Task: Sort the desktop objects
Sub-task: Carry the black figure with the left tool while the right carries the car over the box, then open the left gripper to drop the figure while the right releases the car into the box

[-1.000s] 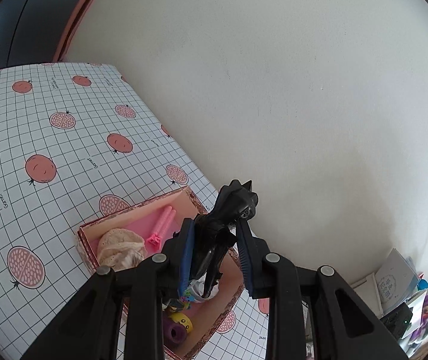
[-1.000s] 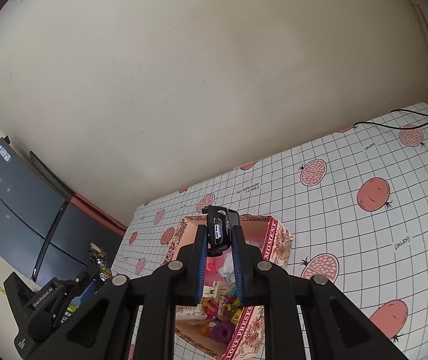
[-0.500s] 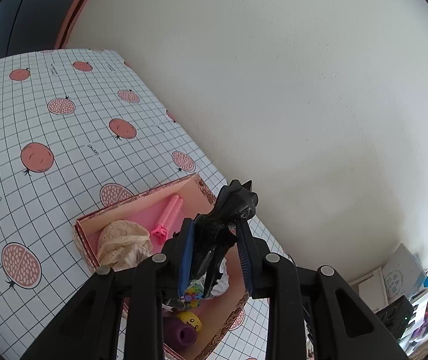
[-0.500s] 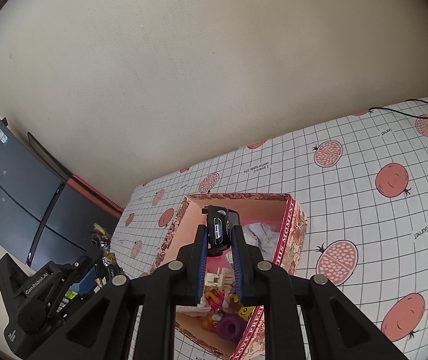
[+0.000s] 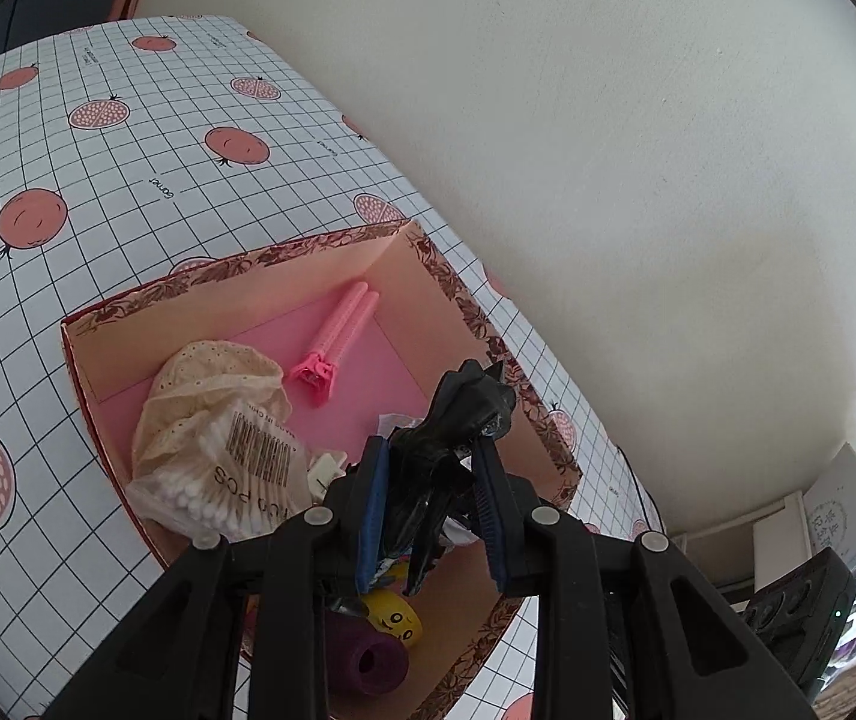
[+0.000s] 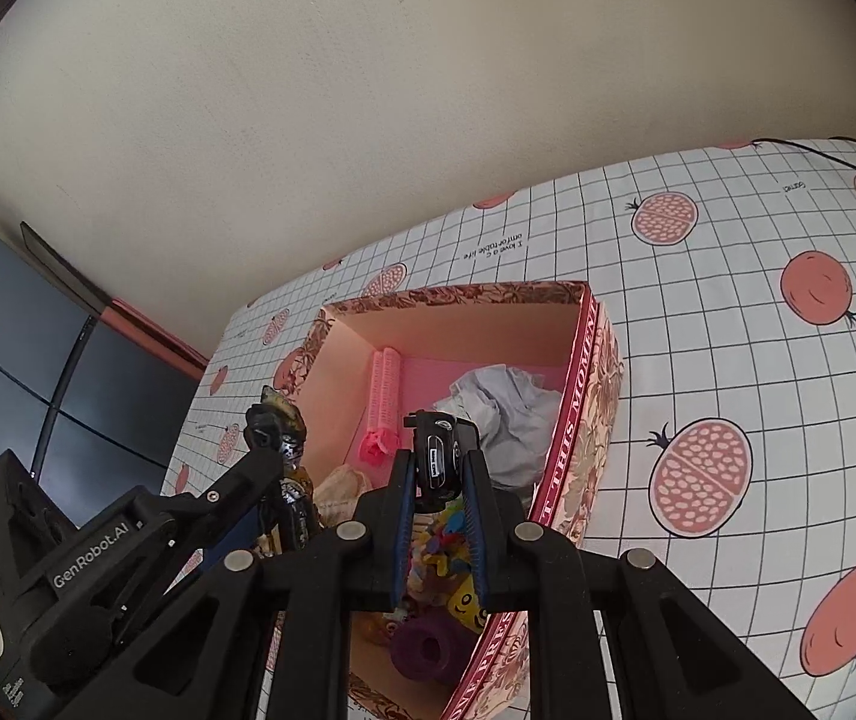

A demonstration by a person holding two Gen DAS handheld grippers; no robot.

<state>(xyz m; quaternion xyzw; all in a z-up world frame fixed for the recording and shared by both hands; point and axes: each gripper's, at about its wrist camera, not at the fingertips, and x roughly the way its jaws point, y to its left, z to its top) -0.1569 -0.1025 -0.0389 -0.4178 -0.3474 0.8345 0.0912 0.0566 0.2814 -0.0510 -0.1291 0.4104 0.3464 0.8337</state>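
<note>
My left gripper (image 5: 431,504) is closed on a black toy figure (image 5: 458,420). The figure stands up long between my blue jaws. Its pointy head end sticks out past the tips, up and away from me, and its legs hang back down between the jaws. In the right wrist view the same left gripper (image 6: 284,468) comes in from the left side, and the figure (image 6: 284,450) looks dark with gold bits, standing nearly straight up.

My right gripper (image 6: 437,480) is closed on a little black toy car (image 6: 437,456). The car stands on end. Its long side runs the same way as my jaws, and one end pokes out past the tips.

Both toys hang over the open gift box (image 6: 578,420). The box sits on the table (image 6: 728,360), which has a white checked cloth with pomegranate pictures. The box has flower patterns on its rim and a pink floor.

Inside the box I see a pink hair roller (image 5: 338,336) lying flat, its long side pointing to a far corner. Beside it is a cream lace cloth (image 5: 212,378) on a bag of cotton swabs (image 5: 230,480). A crumpled grey cloth (image 6: 500,408) lies on the right side. At the near end there is a yellow smiley toy (image 5: 395,615) touching a purple roll (image 5: 368,660), with some small bright bits I cannot make out.

A cable (image 6: 818,150) lies on the far corner of the table.
</note>
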